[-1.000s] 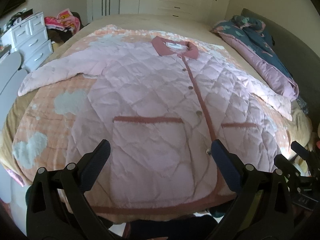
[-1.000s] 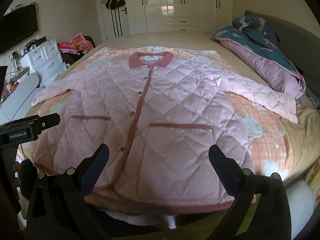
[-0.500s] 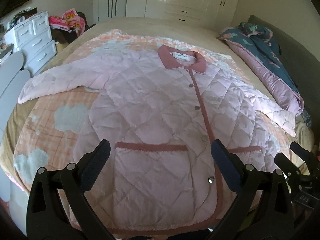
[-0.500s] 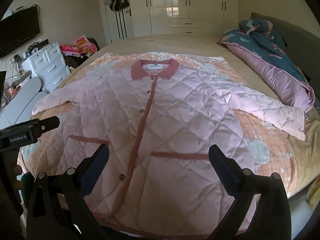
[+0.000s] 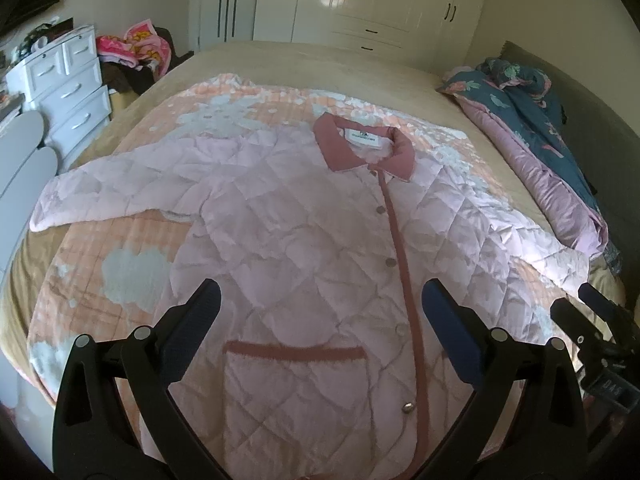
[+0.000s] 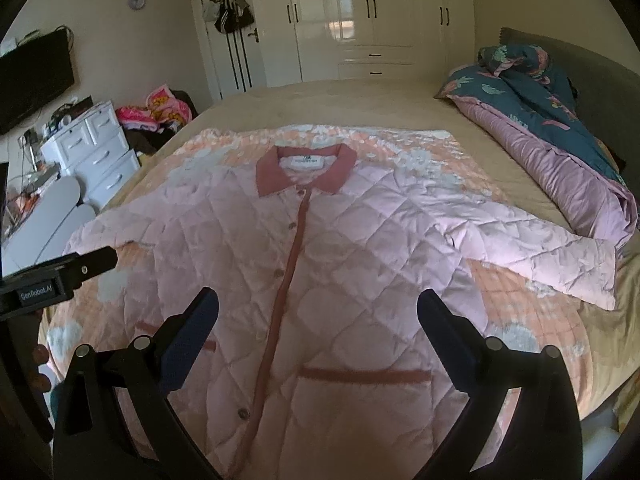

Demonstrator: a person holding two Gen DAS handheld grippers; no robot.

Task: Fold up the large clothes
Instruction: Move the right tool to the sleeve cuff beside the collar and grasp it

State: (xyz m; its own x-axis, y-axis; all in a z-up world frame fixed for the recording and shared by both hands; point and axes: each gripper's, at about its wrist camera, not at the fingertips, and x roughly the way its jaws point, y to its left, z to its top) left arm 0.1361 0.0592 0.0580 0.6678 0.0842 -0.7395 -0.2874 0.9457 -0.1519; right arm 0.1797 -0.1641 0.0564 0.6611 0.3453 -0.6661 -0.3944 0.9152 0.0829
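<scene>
A pale pink quilted jacket point(image 5: 304, 240) with a dusty-rose collar point(image 5: 362, 148), placket and pocket trims lies flat and buttoned on the bed, sleeves spread to both sides; it also shows in the right wrist view point(image 6: 320, 256). My left gripper point(image 5: 320, 312) is open and empty, above the jacket's lower left front. My right gripper point(image 6: 318, 316) is open and empty, above the lower right front. The right gripper's body shows at the left wrist view's right edge point(image 5: 596, 324); the left gripper's body shows at the right wrist view's left edge point(image 6: 60, 276).
The jacket lies on an orange-and-white patterned blanket point(image 5: 132, 264) over a beige bed point(image 6: 360, 104). A dark floral quilt with purple lining point(image 6: 560, 140) is heaped along the right side. White drawers point(image 5: 68, 88) stand left; wardrobes point(image 6: 360, 20) at the back.
Both grippers have risen and moved forward over the jacket; the hem has dropped out of view and the collar sits lower in the frames. Both stay open.
</scene>
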